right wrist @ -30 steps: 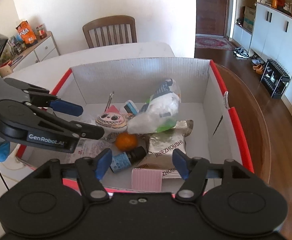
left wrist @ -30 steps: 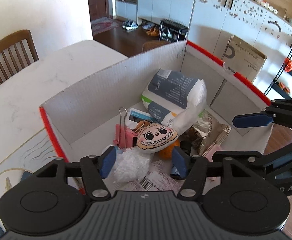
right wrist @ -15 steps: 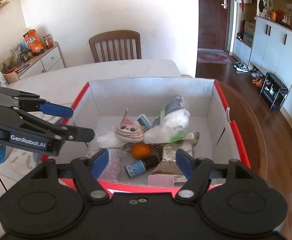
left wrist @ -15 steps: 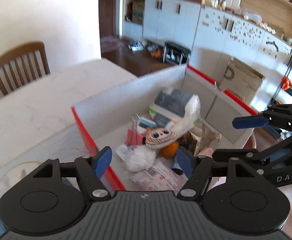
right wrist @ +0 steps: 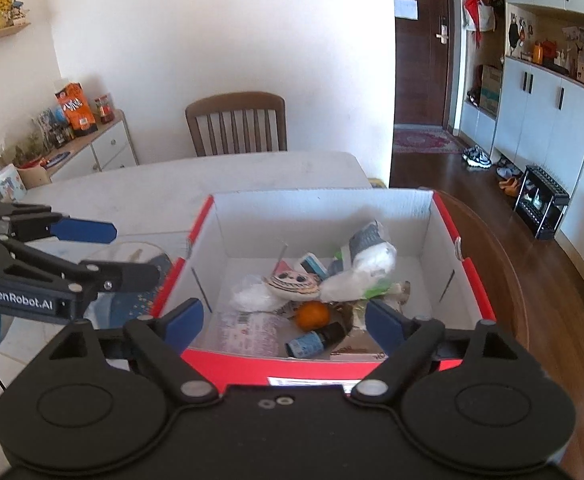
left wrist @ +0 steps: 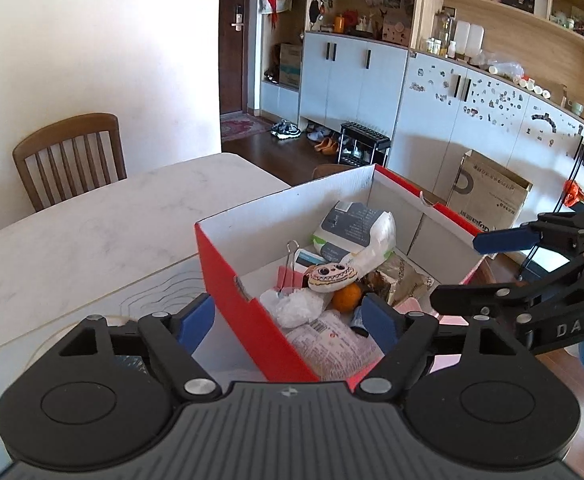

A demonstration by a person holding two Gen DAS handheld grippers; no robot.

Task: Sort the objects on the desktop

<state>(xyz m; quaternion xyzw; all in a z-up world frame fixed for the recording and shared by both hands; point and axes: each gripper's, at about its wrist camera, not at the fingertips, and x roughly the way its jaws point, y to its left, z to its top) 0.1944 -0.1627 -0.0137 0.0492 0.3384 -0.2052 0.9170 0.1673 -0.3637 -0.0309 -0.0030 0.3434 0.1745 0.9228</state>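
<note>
A red cardboard box (left wrist: 228, 276) (right wrist: 467, 276) with white inner walls stands on the table. Inside lie a toothy plush face (left wrist: 331, 277) (right wrist: 292, 283), an orange (left wrist: 346, 297) (right wrist: 311, 315), a small blue-labelled bottle (right wrist: 315, 340), a white wipes pack (left wrist: 355, 228) (right wrist: 365, 256), a crumpled clear bag (left wrist: 292, 306) and a pink binder clip (left wrist: 288, 276). My left gripper (left wrist: 290, 322) hangs above the box's near corner, its jaws opening with nothing held. My right gripper (right wrist: 286, 320) hangs above the near red wall, jaws opening, also empty.
A white marble table (left wrist: 92, 224) carries the box, with a patterned mat (left wrist: 160, 292) at its near side. A wooden chair (right wrist: 236, 124) stands behind the table. Cabinets (left wrist: 471, 120), a shoe rack (right wrist: 541, 204) and a cardboard box (left wrist: 487, 196) line the wooden floor.
Both grippers have pulled back and risen away from the box, so the whole box now shows. Their jaws have spread wider. The items inside stay put.
</note>
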